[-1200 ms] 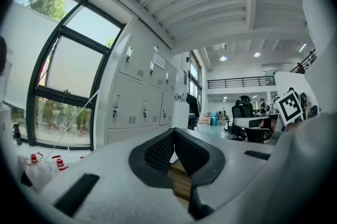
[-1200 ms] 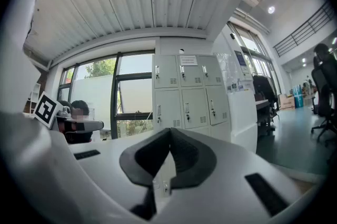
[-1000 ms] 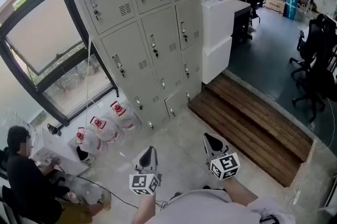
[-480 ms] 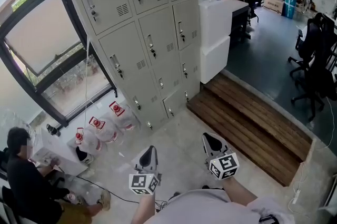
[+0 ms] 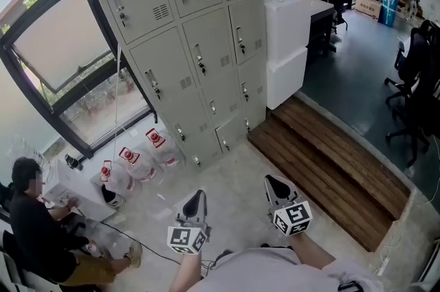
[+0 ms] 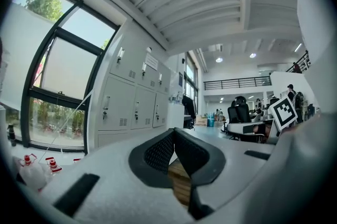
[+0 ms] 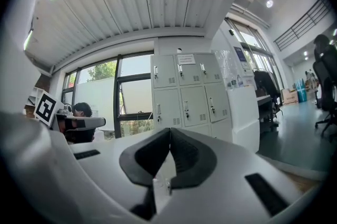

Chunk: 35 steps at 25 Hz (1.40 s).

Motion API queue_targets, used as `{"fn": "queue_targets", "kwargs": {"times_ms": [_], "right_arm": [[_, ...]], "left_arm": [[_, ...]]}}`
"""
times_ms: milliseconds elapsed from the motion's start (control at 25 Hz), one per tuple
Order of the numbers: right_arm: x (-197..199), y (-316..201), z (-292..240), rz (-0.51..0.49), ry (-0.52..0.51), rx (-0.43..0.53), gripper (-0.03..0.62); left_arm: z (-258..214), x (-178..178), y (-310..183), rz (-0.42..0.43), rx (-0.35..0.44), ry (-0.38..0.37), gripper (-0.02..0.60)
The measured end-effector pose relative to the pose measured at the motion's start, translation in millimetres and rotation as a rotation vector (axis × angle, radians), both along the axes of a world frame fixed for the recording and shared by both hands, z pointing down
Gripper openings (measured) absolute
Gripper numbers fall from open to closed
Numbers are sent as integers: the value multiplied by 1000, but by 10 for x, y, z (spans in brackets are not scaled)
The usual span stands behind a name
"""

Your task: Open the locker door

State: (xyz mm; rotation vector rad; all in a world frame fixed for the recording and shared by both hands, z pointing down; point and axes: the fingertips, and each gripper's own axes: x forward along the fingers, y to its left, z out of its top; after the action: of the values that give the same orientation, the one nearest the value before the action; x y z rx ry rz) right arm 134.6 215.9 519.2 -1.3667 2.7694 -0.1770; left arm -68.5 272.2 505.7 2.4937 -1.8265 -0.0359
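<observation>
A grey bank of lockers [image 5: 185,50] stands ahead against the window wall, all doors closed, each with a small handle. The same lockers [image 7: 187,99] show in the right gripper view and the lockers [image 6: 134,107] again in the left gripper view. My left gripper [image 5: 194,200] and right gripper [image 5: 276,185] hang low in the head view, well short of the lockers, over the floor. Both have their jaws together with nothing between them. The left gripper [image 6: 174,136] and right gripper [image 7: 169,136] point toward the lockers from a distance.
A white cabinet [image 5: 292,43] with bottles on top adjoins the lockers on the right. A wooden step [image 5: 330,167] runs along the right. Water jugs [image 5: 137,160] sit on the floor by the window. A seated person [image 5: 34,229] is at the lower left. Office chairs [image 5: 416,91] stand at far right.
The head view has shifted slightly; the lockers sit a touch further right and lower in frame. Both grippers hold about the same place, still shut.
</observation>
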Motion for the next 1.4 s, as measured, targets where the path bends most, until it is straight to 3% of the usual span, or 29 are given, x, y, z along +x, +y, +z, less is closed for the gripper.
{"fn": "queue_targets", "kwargs": {"times_ms": [360, 720, 960, 1400], "right_arm": [[300, -374, 115, -24, -5, -14, 14], [112, -1080, 115, -27, 7, 1, 12], [-306, -1794, 222, -25, 15, 21, 14], [-1569, -3693, -80, 18, 24, 49, 14]], "left_arm": [[23, 354, -279, -27, -9, -16, 9], [42, 210, -1014, -28, 10, -52, 9], [224, -189, -1788, -14, 10, -46, 9], [-18, -1455, -3772, 52, 13, -65, 9]]}}
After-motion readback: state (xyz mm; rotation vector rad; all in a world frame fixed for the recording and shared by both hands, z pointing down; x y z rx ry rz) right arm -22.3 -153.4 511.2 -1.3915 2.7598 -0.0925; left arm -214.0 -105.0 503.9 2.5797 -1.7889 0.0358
